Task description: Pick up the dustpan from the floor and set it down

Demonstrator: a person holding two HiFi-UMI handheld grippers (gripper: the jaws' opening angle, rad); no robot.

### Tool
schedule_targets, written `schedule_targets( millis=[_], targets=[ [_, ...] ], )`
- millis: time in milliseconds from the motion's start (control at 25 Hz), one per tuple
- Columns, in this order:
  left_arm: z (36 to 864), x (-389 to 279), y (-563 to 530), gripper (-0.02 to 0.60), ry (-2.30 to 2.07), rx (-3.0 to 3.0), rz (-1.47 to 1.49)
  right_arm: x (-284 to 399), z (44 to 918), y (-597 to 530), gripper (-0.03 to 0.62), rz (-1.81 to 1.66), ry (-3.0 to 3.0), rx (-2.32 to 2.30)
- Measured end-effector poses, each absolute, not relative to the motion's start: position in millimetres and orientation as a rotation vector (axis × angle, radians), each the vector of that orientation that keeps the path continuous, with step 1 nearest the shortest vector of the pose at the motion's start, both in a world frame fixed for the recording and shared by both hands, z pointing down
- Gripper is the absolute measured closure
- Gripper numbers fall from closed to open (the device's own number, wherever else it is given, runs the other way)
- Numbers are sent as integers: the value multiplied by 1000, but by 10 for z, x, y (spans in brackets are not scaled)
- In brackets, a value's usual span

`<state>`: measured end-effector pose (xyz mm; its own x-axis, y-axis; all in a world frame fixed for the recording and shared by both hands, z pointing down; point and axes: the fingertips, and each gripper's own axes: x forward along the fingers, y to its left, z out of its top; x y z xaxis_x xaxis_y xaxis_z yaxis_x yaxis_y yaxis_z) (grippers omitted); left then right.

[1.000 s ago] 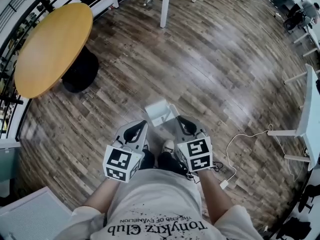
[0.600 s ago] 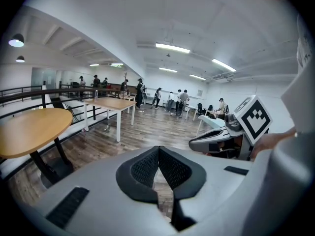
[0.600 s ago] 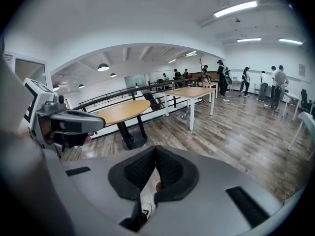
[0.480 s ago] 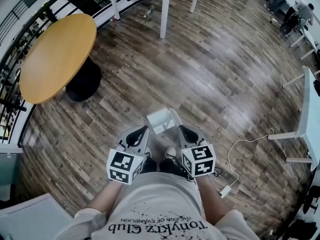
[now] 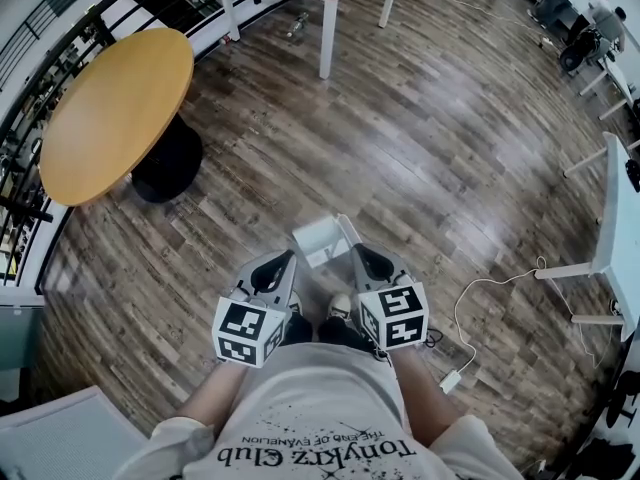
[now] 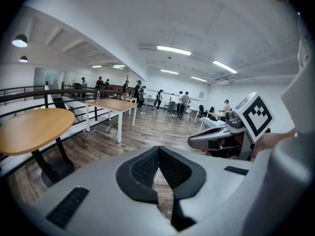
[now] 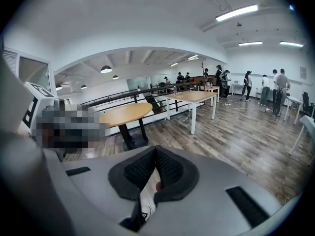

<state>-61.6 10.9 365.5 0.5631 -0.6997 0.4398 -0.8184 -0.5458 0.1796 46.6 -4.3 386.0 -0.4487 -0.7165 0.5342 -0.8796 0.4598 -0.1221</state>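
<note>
The dustpan (image 5: pixel 318 240) has risen a little with the right gripper (image 5: pixel 357 253) since a second ago and now looks clear of the floor (image 5: pixel 430 148). That gripper's fingers seem clamped on the pan's thin side wall, with the pan just ahead of their tips. The left gripper (image 5: pixel 288 258) is closed on nothing, just beside the pan. The lift seems done; the set-down remains.

Floor (image 5: pixel 430 148): brown wood planks | round table (image 5: pixel 110 108) at left | white-legged table (image 5: pixel 328 28) beyond | white cable (image 5: pixel 458 313) at right
</note>
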Motion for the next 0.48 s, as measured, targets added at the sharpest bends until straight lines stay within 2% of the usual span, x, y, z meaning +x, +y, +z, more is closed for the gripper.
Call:
schedule_targets(
  millis=[480],
  targets=[
    [3618, -632, 54, 558, -1256, 2430, 452, 497, 3803, -116, 569, 528, -2320, 1350]
  ],
)
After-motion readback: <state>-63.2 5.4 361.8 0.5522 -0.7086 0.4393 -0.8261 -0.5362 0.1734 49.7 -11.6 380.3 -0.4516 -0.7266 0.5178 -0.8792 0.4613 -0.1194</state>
